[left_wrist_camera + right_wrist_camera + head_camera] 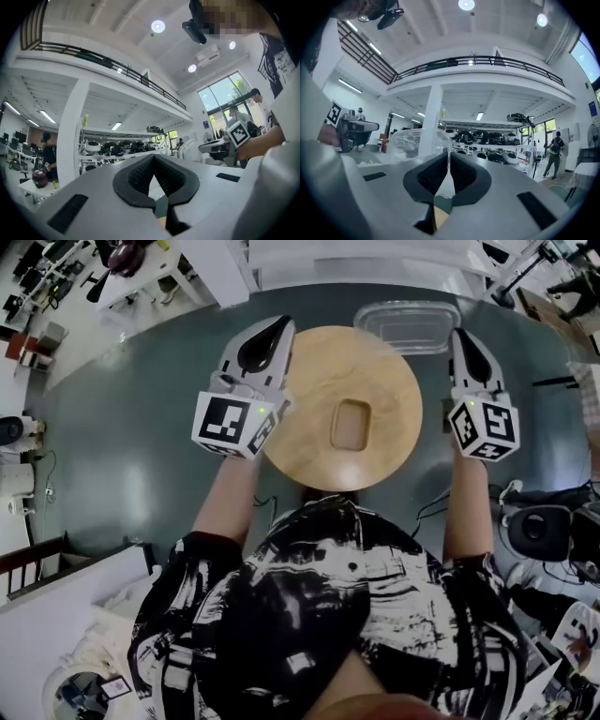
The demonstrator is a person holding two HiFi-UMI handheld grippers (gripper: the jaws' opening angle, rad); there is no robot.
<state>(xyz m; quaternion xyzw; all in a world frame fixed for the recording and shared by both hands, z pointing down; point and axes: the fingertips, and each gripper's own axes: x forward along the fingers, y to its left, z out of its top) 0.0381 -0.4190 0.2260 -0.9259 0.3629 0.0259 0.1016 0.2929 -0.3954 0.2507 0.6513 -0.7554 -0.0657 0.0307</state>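
A round wooden top (309, 381) with a rounded rectangular slot (350, 425) in its middle stands in front of me. A clear plastic container (408, 326) rests at its far edge. My left gripper (278, 326) hovers over the top's left rim, shut, with nothing between its pads (153, 158). My right gripper (459, 336) is held off the right rim, its tip beside the container's right end. It is shut too and holds nothing (449, 157). In the right gripper view the container (417, 140) shows just beyond the tips, to the left.
The floor (141, 474) is dark green. White desks (150, 277) stand at the far left, and a black device with cables (539, 526) lies at the right. People stand far off (47, 154) (555, 154) near shelves of gear (487, 138).
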